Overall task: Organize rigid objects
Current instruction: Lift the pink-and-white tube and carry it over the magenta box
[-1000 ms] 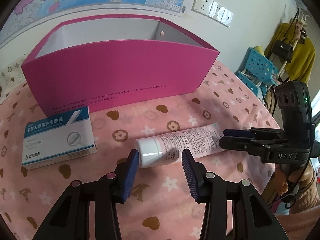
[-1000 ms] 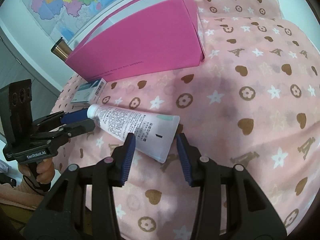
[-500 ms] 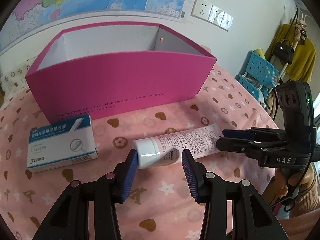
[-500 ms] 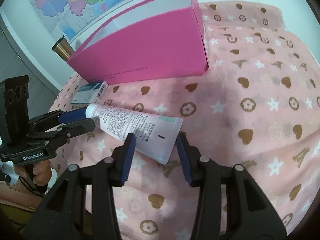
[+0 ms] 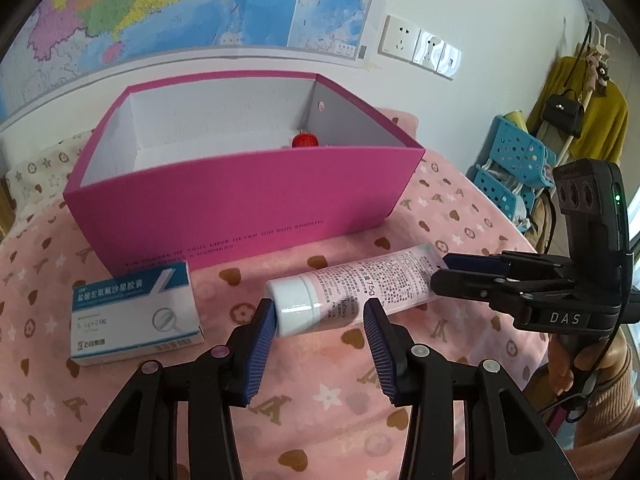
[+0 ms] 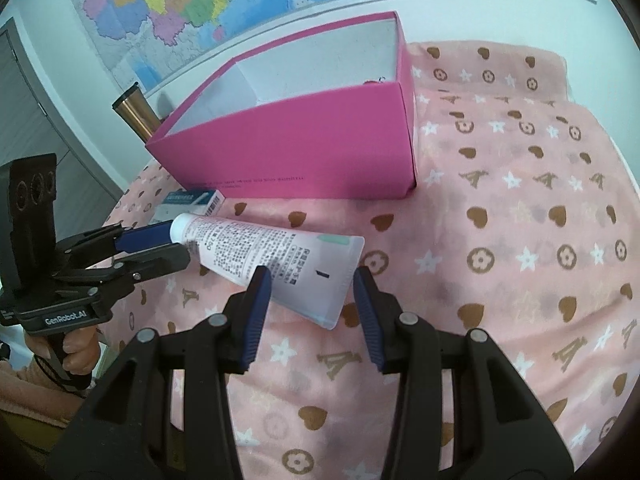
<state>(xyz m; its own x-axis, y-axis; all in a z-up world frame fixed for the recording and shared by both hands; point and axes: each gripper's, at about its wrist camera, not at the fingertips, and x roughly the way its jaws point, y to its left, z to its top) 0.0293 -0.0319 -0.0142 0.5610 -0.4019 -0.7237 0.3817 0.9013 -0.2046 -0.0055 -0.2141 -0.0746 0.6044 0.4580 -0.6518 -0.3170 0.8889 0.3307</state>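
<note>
Blue ribbed pads on the left gripper (image 5: 320,314) are spread around the white cap end of the tube (image 5: 352,288), left pad touching the cap. Right gripper (image 6: 310,284) is spread too, straddling the tube's flat crimped end. Just left of the left fingers sits a medicine box (image 5: 136,314); beyond both, the pink box (image 5: 240,200) on the pink cloth (image 6: 520,260).

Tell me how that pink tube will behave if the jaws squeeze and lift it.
The tube looks like soft plastic, so it would probably dent rather than stay stiff. Its round cap end could roll on the cloth; the flat crimped end should resist that.
</note>
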